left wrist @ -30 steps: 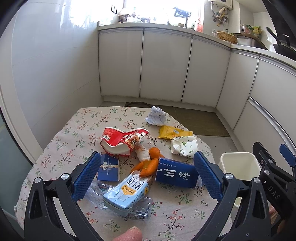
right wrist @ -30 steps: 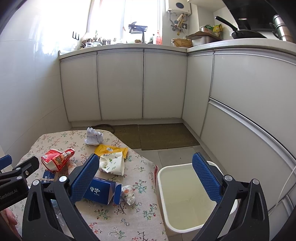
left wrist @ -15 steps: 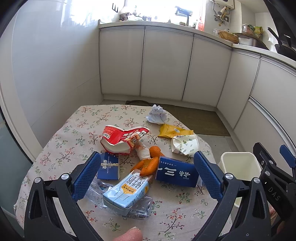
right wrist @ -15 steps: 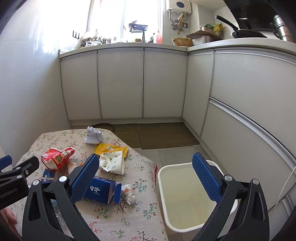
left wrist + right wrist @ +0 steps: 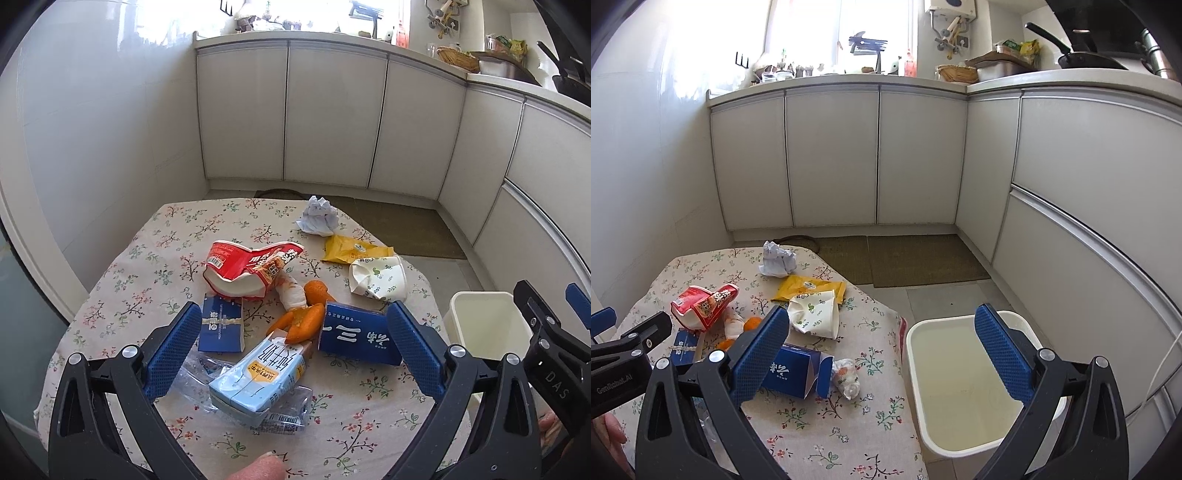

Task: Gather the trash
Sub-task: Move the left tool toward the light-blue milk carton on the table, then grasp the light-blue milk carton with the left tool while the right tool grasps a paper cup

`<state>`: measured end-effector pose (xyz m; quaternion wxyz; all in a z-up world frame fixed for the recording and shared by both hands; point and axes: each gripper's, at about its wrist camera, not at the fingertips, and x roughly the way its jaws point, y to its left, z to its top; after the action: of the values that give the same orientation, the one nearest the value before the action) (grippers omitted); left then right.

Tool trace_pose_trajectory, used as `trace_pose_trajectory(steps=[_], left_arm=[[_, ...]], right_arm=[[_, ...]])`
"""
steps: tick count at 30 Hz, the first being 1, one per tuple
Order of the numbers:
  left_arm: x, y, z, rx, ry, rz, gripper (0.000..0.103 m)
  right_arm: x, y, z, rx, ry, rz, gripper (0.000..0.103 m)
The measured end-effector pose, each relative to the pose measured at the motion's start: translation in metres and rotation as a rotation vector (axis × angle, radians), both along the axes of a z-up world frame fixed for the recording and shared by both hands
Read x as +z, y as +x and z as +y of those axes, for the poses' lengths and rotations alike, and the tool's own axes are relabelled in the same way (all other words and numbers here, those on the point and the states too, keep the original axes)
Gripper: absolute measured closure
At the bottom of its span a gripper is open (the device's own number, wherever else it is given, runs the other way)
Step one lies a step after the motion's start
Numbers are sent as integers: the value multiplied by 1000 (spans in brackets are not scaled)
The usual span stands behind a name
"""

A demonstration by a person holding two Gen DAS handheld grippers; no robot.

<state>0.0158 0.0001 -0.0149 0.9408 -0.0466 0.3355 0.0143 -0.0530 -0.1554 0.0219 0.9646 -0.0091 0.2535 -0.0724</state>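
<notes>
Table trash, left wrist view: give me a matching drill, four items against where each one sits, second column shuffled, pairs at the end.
Items
1. crumpled white paper
2. light blue carton
3. yellow wrapper
4. white bin

Places
A. on the floor, off the table's right edge
B. far end of the table, closest to the cabinets
C. nearest the camera, lying on clear plastic, between the open left tongs
D. just nearer than the crumpled paper, beside the crushed paper cup

Pairs: 1-B, 2-C, 3-D, 4-A
</notes>
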Motion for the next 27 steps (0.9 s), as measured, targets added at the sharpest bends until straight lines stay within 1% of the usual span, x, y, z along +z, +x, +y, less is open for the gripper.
trace_pose_trajectory(steps=[3,4,5,7,8,9,10,11,12,14,15,17,18,20,22,24,26,27], left_arm=[[-8,18,1,-27,31,81,7],[-12,27,2,-44,36,117,7],[-19,37,5,-62,32,170,7],[-31,54,14,-89,-36,249,7],[-40,63,20,-104,-92,316,7],[-48,69,23,-116,-127,382,7],[-56,75,24,-132,-147,430,7],[-62,81,23,-154,-131,486,7],[-67,85,20,-173,-90,519,7],[-75,90,14,-207,17,556,7],[-79,92,14,-223,57,587,7],[-93,96,14,-268,97,661,7],[-100,96,16,-279,109,691,7],[-110,94,21,-273,147,726,7],[-118,92,22,-276,176,757,7],[-120,87,25,-290,171,772,13],[-120,80,28,-317,129,783,34],[-119,77,29,-328,113,790,37]], right_arm=[[-4,4,-2,1,12,22,5],[-6,6,-3,0,11,40,5],[-8,8,-4,1,11,64,5],[-12,11,-7,0,26,81,5],[-13,13,-9,-1,31,99,5],[-15,14,-12,-2,43,110,5],[-17,16,-14,-3,57,130,5],[-19,18,-17,-5,74,155,5],[-21,20,-20,-5,94,174,5],[-26,24,-26,-2,129,208,5],[-29,27,-28,1,134,209,5],[-36,31,-30,13,195,263,5],[-39,33,-30,15,208,280,5],[-45,36,-29,26,252,318,5],[-49,39,-26,36,262,344,5],[-52,41,-22,43,261,363,5],[-54,43,-19,55,256,373,5],[-55,43,-17,58,251,375,5]])
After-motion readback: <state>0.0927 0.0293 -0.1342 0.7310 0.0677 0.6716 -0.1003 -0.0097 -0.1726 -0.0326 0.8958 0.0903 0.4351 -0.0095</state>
